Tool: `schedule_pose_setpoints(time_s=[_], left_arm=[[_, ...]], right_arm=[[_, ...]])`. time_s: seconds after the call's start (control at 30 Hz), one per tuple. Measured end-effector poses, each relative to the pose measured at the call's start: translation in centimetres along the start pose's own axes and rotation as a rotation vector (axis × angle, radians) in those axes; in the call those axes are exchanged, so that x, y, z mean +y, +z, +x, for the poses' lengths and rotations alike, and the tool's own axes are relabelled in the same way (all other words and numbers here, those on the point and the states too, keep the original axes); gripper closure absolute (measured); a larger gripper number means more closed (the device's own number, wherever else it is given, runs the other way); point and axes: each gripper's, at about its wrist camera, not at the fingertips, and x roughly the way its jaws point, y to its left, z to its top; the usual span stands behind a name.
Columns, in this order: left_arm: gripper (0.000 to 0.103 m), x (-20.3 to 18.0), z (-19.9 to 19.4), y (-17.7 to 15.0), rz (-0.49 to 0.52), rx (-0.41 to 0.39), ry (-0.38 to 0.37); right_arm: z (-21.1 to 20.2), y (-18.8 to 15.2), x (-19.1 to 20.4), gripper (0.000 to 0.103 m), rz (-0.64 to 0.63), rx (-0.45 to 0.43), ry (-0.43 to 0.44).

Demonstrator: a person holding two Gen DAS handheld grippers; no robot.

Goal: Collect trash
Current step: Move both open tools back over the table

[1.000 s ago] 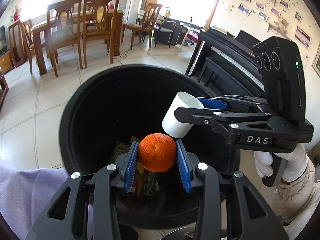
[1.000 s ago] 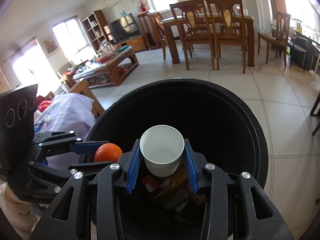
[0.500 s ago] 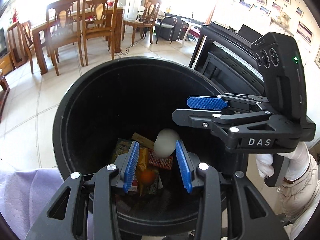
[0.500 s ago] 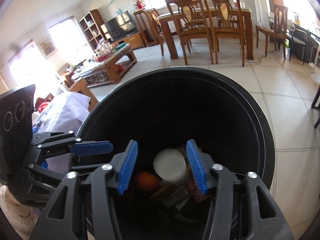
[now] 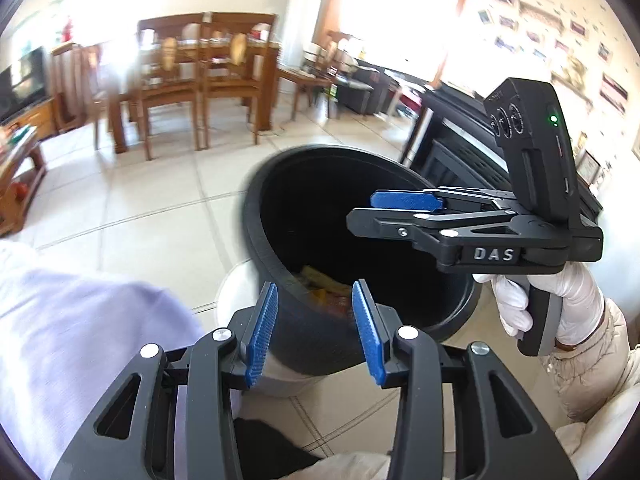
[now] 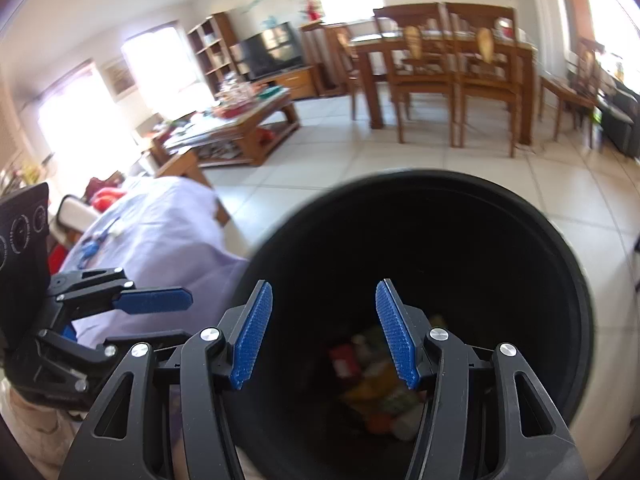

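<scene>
Hand-held gripper [image 6: 324, 330], ribbed blue pads, round black bin [image 6: 540, 248]

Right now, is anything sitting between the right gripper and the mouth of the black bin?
Nothing visible. The right gripper hangs open and empty over the black bin, with only dark interior and the trash pile at the bottom below it.

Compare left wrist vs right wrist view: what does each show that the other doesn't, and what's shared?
Left wrist only: a gloved hand holding the right hand-held gripper, a black piano behind the bin, and a photo wall.

Right wrist only: a TV, a bookshelf, a cluttered coffee table, and the left hand-held gripper from the side.

Both: the black trash bin with blurred trash at the bottom, the lavender cloth, the dining table with chairs, and open, empty jaws.
</scene>
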Motion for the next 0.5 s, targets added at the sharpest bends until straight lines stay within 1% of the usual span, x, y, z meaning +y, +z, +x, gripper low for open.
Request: schedule_pose_setpoints(time_s=[0.07,0.2,0.33,0.5], left_arm=[[0.051,1.5,-1.7,-0.8,-0.028,-0.022,0.037],[0.051,5.5,-5.9,-3.2,-0.100,-0.067,0.115],[0.051,10.1,-10.4,-6.3,-0.190,-0.101,0.219],[0.051,15.4,-14.8,-9.3,-0.301,-0.134,0.311]], right_arm=[[1.0,0.8,2.8,0.040,-0.041,0.004,0.029],[3.4,2.6,9.1,0.040,-0.128,0.021,0.093],[6.3,4.2,15.4,0.040,-0.199,0.044,0.158],[10.1,4.8,23.5,0.040,-0.279,0.078,0.237]])
